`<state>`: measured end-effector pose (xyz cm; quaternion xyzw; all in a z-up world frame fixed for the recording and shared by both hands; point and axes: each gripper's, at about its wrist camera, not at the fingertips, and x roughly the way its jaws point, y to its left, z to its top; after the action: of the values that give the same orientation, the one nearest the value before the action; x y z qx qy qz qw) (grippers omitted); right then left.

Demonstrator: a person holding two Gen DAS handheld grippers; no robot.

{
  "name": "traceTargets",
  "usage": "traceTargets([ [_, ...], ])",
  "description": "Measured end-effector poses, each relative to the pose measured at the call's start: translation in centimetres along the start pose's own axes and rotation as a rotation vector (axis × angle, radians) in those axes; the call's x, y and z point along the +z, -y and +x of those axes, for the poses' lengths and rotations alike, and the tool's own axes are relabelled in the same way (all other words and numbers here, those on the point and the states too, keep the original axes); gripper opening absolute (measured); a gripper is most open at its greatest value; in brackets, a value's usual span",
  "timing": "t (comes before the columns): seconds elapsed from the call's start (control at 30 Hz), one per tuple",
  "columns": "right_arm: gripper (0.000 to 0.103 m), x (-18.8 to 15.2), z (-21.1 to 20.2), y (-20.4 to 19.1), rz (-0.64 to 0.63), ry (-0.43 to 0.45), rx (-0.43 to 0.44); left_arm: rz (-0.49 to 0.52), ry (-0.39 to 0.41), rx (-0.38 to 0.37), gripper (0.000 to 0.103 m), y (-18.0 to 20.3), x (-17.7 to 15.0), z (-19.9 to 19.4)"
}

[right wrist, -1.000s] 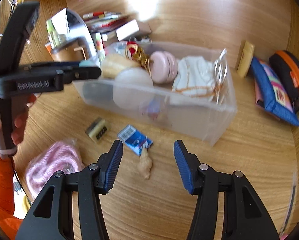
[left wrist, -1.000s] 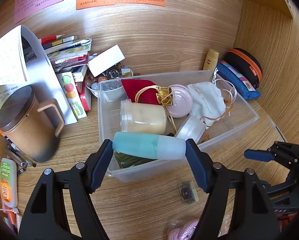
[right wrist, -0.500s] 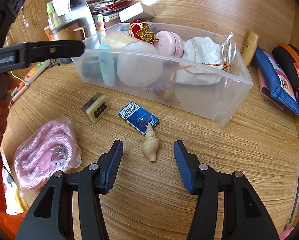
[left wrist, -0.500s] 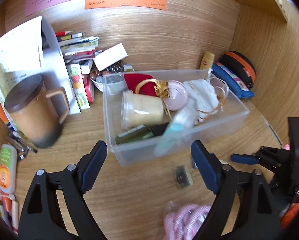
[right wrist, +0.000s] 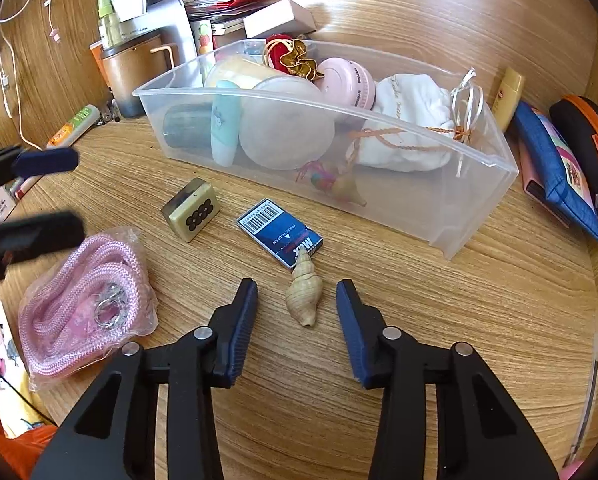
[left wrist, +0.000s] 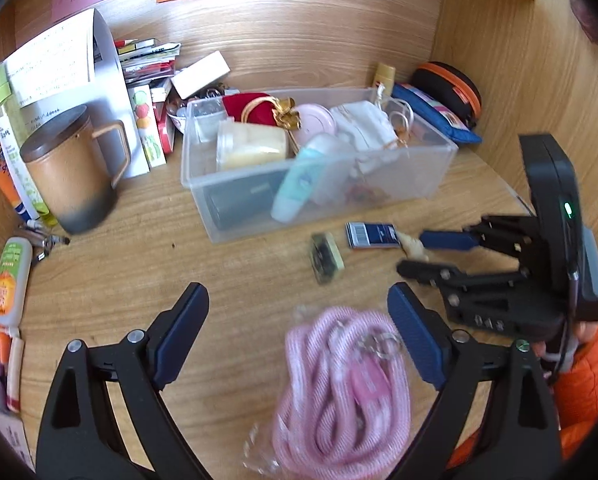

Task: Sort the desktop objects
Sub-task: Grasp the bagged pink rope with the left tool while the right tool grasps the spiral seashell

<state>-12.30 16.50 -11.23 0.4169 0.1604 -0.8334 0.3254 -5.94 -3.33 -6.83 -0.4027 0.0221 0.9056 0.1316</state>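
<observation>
A clear plastic bin [left wrist: 439,168] [right wrist: 479,200] on the wooden desk holds a teal tube [left wrist: 299,184] [right wrist: 225,128], a cream jar [left wrist: 255,146], a pink round case [right wrist: 349,80], a white pouch [right wrist: 411,120] and more. In front lie a tan seashell [right wrist: 303,292], a blue staple box [right wrist: 279,234], a mahjong tile [right wrist: 193,214] and a bagged pink rope [left wrist: 339,392] [right wrist: 79,296]. My left gripper [left wrist: 299,336] is open and empty above the rope. My right gripper [right wrist: 297,312] [left wrist: 415,250] is open with the seashell between its fingers, apart from them.
A brown mug [left wrist: 71,172], books and a white box [left wrist: 201,74] stand at the back left. A blue pouch [right wrist: 555,176], an orange-trimmed case [right wrist: 591,140] and a yellow tube [right wrist: 509,96] lie right of the bin. Tubes and cables lie along the left edge.
My left gripper opened and dropped the teal tube into the bin, then pulled back toward the pink rope. My right gripper moved forward around the seashell.
</observation>
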Motion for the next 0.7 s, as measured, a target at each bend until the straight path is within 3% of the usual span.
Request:
traceTargets([
  [0.6,0.036,-0.3,0.0,-0.4,-0.034,0.027,0.031,0.028,-0.076,0.013,0.092,4.0,-4.7,0.3],
  [0.7,0.030,-0.4,0.0,-0.4,-0.036,0.029,0.031,0.016,-0.100,0.020,0.092,3.8,-5.2,0.9],
])
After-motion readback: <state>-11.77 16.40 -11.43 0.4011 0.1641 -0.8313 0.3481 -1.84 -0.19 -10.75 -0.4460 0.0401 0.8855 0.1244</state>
